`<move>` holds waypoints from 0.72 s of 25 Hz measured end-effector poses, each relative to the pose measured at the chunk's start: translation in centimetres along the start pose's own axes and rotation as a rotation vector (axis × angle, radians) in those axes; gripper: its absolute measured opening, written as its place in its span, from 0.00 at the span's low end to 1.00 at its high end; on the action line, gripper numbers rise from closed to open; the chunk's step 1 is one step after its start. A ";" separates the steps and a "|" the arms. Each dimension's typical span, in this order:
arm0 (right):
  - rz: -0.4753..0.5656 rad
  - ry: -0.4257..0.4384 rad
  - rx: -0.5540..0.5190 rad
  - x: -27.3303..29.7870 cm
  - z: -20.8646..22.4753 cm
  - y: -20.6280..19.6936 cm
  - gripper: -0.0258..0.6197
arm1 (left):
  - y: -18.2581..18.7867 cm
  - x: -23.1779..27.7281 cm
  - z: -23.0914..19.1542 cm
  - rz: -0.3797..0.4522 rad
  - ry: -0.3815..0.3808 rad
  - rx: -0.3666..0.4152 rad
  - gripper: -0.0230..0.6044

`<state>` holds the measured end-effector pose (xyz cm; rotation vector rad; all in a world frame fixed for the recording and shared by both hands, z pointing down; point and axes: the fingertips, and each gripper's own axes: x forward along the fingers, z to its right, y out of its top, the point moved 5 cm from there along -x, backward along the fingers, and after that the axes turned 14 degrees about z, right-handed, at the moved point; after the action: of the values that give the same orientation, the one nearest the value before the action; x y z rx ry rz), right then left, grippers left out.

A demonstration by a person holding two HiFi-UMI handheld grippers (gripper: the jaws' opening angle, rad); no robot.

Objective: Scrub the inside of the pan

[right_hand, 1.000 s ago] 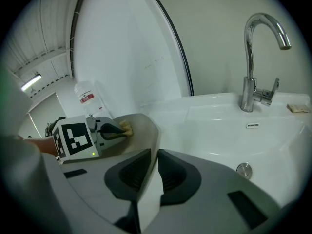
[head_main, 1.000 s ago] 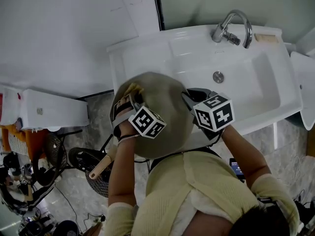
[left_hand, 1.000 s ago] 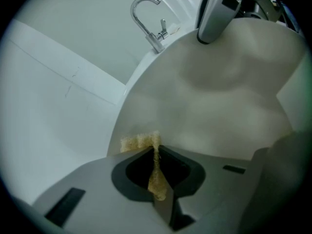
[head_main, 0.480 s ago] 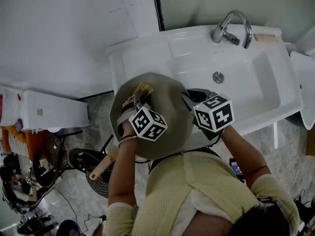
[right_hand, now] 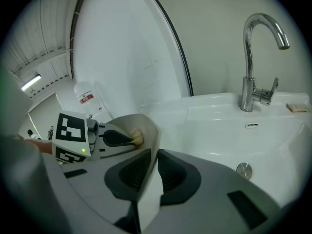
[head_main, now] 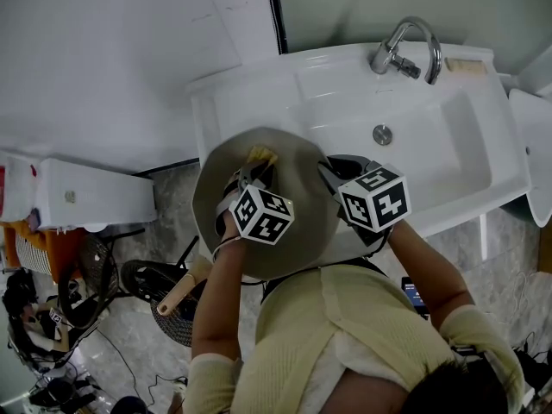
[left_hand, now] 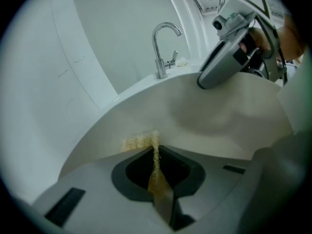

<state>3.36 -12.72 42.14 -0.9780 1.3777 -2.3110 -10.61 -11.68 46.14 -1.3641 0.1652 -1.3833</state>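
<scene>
I find no legible text, brand name or number in any view. The left cube [head_main: 261, 215] on the left gripper [head_main: 258, 159] and the right cube [head_main: 374, 197] on the right gripper [head_main: 331, 173] carry only black-and-white square marker patterns, not characters. In the right gripper view, a pale bottle [right_hand: 87, 97] by the wall bears a small red label, but its print is too small for me to read.

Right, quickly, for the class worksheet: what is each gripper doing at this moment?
Left gripper: jaws shut on the yellow scrub pad, held against the pan.
Right gripper: jaws shut on the pan's rim.
</scene>
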 end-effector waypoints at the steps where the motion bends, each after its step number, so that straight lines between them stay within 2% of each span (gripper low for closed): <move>1: 0.001 0.001 0.000 0.0 0.0 0.0 0.11 | 0.1 0.1 0.1 0.009 -0.008 -0.022 0.17; 7: 0.002 0.002 -0.002 -0.2 0.0 0.0 0.11 | 0.5 0.0 0.2 0.074 -0.043 -0.166 0.17; 11: 0.002 0.002 -0.005 0.0 0.0 0.0 0.11 | 1.0 0.0 0.5 0.106 -0.110 -0.263 0.17; 14: 0.002 0.003 -0.006 0.0 0.0 0.0 0.11 | 1.5 0.0 1.4 0.118 -0.186 -0.278 0.17; 18: 0.004 0.002 0.000 -0.1 0.0 0.0 0.11 | 1.9 0.0 3.0 0.112 -0.275 -0.233 0.17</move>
<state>3.45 -12.69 42.12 -0.9727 1.3798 -2.3099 -7.20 -10.67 45.69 -1.6976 0.2210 -1.0962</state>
